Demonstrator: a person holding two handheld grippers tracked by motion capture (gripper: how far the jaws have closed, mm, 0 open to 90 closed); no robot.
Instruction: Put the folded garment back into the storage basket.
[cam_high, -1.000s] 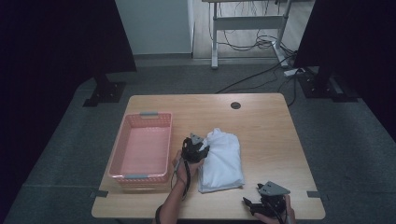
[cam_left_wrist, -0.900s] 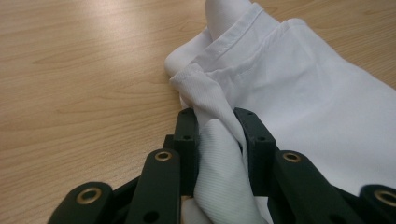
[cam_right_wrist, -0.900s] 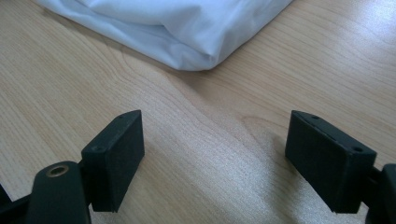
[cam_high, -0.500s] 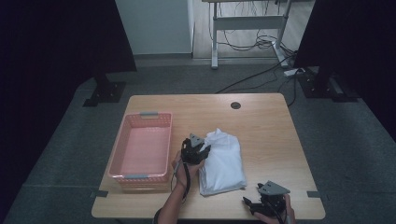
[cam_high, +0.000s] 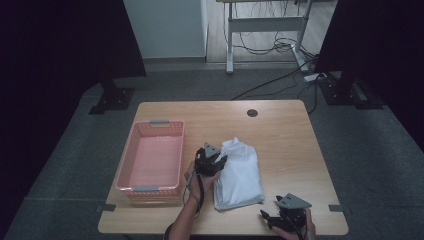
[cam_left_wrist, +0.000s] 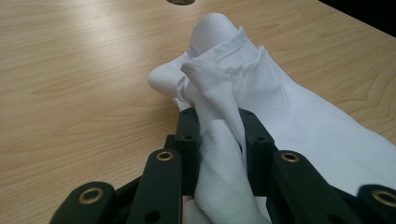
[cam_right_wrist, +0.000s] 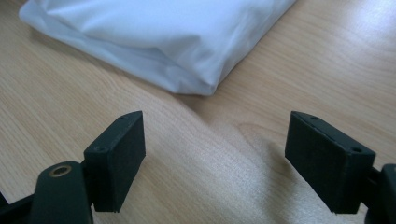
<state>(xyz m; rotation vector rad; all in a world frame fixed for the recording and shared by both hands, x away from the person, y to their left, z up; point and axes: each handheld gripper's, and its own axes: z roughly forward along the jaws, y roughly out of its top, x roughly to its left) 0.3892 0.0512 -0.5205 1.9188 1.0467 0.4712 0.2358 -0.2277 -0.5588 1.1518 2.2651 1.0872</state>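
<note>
A folded white garment (cam_high: 240, 172) lies on the wooden table (cam_high: 280, 135), right of a pink basket (cam_high: 152, 162). My left gripper (cam_high: 216, 160) is at the garment's left edge, shut on a bunched fold of the white cloth (cam_left_wrist: 219, 140) that rises between its jaws. In the left gripper view the garment (cam_left_wrist: 280, 102) stretches away to the right. My right gripper (cam_high: 265, 216) rests near the table's front edge, open, with bare wood between its jaws. The garment's near corner (cam_right_wrist: 187, 70) lies just ahead of my right gripper (cam_right_wrist: 215, 154).
The pink basket holds nothing that I can see and stands at the table's left. A round cable hole (cam_high: 252, 113) sits near the far edge. Beyond the table are a desk frame with cables (cam_high: 270, 40) and dark stands (cam_high: 112, 97).
The left gripper has shifted slightly along the garment's left edge. The right gripper has stayed in place.
</note>
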